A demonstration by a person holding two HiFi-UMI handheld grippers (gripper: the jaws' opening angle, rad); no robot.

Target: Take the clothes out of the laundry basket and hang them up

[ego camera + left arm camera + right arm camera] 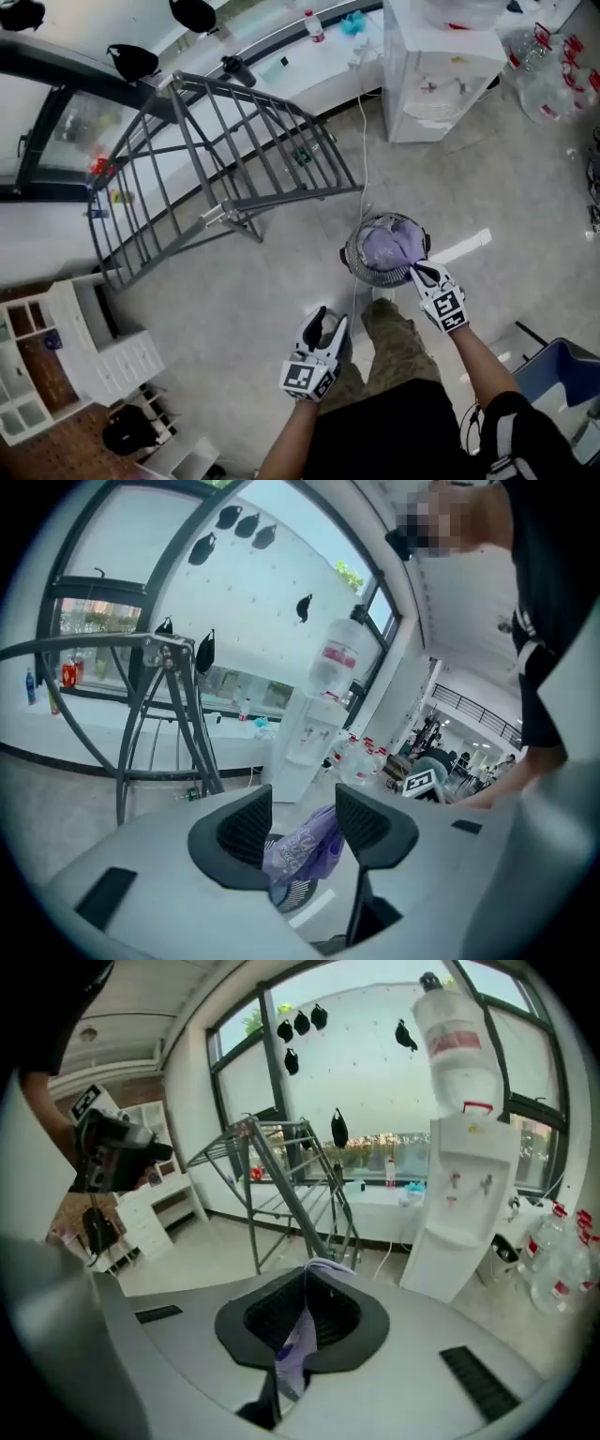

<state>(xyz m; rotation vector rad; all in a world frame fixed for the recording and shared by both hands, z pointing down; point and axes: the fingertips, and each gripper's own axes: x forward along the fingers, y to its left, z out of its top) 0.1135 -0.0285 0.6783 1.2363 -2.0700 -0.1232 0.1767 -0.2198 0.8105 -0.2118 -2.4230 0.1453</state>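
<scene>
A round dark laundry basket (354,264) stands on the floor in front of my feet. A purple garment (392,246) rises out of it. My right gripper (418,272) is shut on a fold of that garment, and in the right gripper view the purple cloth (298,1342) is pinched between the closed jaws (307,1281). My left gripper (330,321) hangs open to the left of the basket, holding nothing. In the left gripper view the garment (305,847) shows beyond the open jaws (305,810), apart from them. The grey drying rack (216,169) stands at the upper left.
A white water dispenser (441,75) stands at the back right, with bottles on the floor beside it. White drawer units (112,361) sit at the lower left. A blue bin (562,375) is at the right edge. My leg (394,347) stands near the basket.
</scene>
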